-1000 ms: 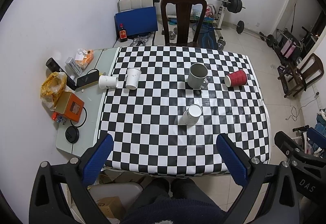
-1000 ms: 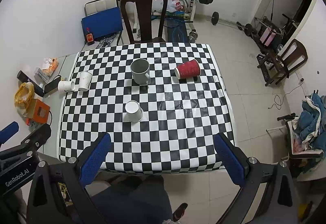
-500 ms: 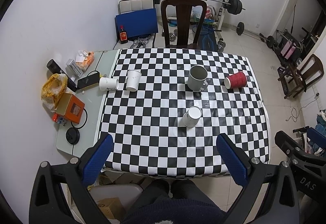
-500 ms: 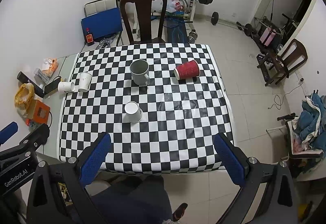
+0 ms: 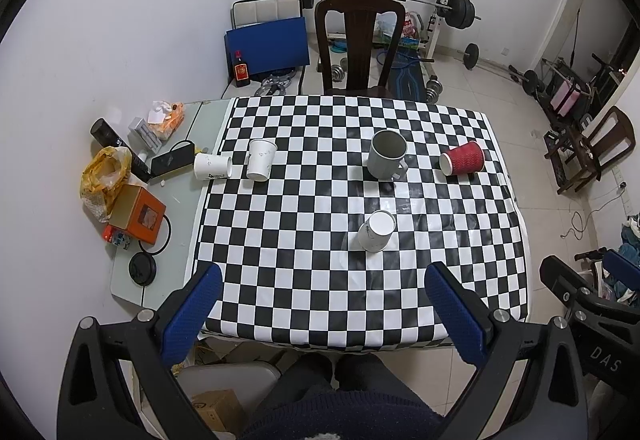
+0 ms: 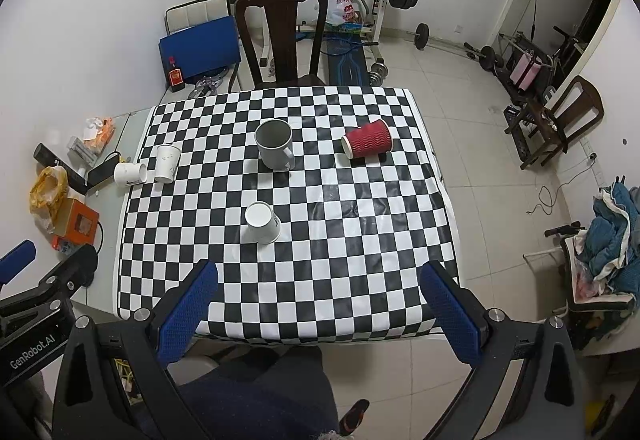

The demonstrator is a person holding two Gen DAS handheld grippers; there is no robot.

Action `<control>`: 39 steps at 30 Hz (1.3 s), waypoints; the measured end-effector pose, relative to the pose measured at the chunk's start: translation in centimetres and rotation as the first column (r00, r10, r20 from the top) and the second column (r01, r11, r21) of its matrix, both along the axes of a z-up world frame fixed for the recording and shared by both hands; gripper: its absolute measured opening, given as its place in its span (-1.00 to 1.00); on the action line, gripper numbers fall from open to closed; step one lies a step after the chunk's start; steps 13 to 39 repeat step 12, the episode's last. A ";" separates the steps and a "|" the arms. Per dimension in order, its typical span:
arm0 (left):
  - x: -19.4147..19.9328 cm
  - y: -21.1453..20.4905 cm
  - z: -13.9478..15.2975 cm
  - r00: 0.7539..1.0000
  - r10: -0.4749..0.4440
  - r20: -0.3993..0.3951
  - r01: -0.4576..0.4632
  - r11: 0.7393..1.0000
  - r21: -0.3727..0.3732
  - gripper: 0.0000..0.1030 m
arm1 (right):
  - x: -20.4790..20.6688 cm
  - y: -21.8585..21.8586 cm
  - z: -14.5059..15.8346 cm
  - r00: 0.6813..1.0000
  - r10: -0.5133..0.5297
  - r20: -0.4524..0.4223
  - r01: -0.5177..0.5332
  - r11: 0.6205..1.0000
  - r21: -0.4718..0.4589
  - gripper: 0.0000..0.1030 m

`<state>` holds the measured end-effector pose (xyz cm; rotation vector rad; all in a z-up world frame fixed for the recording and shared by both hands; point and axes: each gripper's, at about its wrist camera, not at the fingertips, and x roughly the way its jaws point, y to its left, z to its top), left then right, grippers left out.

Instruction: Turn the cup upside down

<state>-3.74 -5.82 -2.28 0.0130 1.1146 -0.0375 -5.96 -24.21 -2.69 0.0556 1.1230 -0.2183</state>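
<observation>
A white paper cup (image 5: 377, 231) (image 6: 262, 222) stands mouth up in the middle of the checkered table (image 5: 304, 280) (image 6: 340, 240). A grey mug (image 5: 386, 154) (image 6: 275, 144) stands upright behind it. A red paper cup (image 5: 463, 159) (image 6: 367, 139) lies on its side at the far right. Two more white paper cups sit at the far left: one standing (image 5: 260, 159) (image 6: 166, 163), one on its side (image 5: 212, 166) (image 6: 129, 173). My left gripper (image 5: 326, 314) and right gripper (image 6: 320, 314) are open and empty, held high above the near table edge.
A dark wooden chair (image 5: 356, 39) stands behind the table, with weight equipment (image 5: 448, 7) beyond. A side table on the left holds an orange box (image 5: 138, 213), a yellow bag (image 5: 104, 175) and small items. Another chair (image 6: 560, 119) stands at the right.
Both wrist views have shifted only slightly; the table sits a little farther off. The cups have not moved.
</observation>
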 end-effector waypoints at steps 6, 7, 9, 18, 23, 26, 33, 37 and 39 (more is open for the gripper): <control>-0.1 0.1 -0.1 1.000 0.000 0.000 0.000 1.000 0.003 1.00 | 0.0 -0.1 0.0 1.000 0.002 0.000 -0.002 1.000 0.002 0.98; -0.1 0.1 -0.1 1.000 0.000 0.001 0.000 1.000 0.003 1.00 | 0.1 -0.1 0.0 1.000 0.002 0.000 -0.002 1.000 0.001 0.98; -0.1 0.1 -0.1 1.000 -0.001 0.002 0.001 1.000 0.005 1.00 | 0.1 -0.1 0.0 1.000 0.002 -0.001 -0.002 1.000 0.002 0.98; -0.1 0.1 -0.1 1.000 -0.007 0.002 0.007 1.000 -0.002 1.00 | -0.1 -0.1 0.3 1.000 0.001 -0.002 -0.001 1.000 0.003 0.98; -0.1 0.1 -0.1 1.000 -0.007 0.002 0.007 1.000 -0.002 1.00 | -0.1 -0.1 0.3 1.000 0.001 -0.002 -0.001 1.000 0.003 0.98; -0.1 0.1 -0.1 1.000 -0.007 0.002 0.007 1.000 -0.002 1.00 | -0.1 -0.1 0.3 1.000 0.001 -0.002 -0.001 1.000 0.003 0.98; -0.1 0.1 -0.1 1.000 -0.007 0.002 0.007 1.000 -0.002 1.00 | -0.1 -0.1 0.3 1.000 0.001 -0.002 -0.001 1.000 0.003 0.98; -0.1 0.1 -0.1 1.000 -0.007 0.002 0.007 1.000 -0.002 1.00 | -0.1 -0.1 0.3 1.000 0.001 -0.002 -0.001 1.000 0.003 0.98; -0.1 0.1 -0.1 1.000 -0.007 0.002 0.007 1.000 -0.002 1.00 | -0.1 -0.1 0.3 1.000 0.001 -0.002 -0.001 1.000 0.003 0.98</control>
